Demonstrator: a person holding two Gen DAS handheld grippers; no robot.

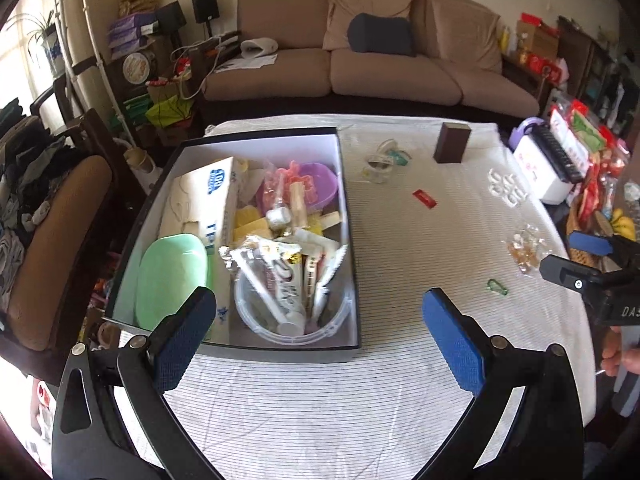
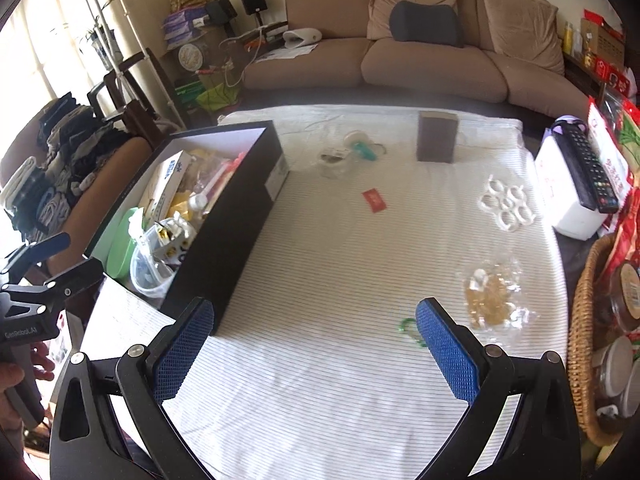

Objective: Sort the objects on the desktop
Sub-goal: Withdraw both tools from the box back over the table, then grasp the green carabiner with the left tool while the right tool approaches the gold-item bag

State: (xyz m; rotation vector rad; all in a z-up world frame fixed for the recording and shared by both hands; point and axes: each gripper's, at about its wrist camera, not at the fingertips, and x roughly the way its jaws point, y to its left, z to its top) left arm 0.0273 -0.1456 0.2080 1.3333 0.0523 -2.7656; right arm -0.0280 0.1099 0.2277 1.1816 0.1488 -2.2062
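Both grippers empty: left gripper [image 1: 320, 336] and right gripper [image 2: 316, 350] had jaws spread wide, nothing between them. Box [image 1: 352, 264] was already crammed. Right of the box, loose on the cloth: green clip [image 2: 412, 330] nearest, crinkly clear bag [image 2: 494, 296] beyond it, red card [image 2: 375, 200] further back. Clip looked light, stiff, probably slippery; pinch across its flat sides. Bag soft; grab bunched film.

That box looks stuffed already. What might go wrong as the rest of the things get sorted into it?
The black box is heaped, so more items may slide off the pile. The tiny green clip lies flat on the striped cloth, hard for the open right claw to pinch. The crinkly clear packet might slip or spill.
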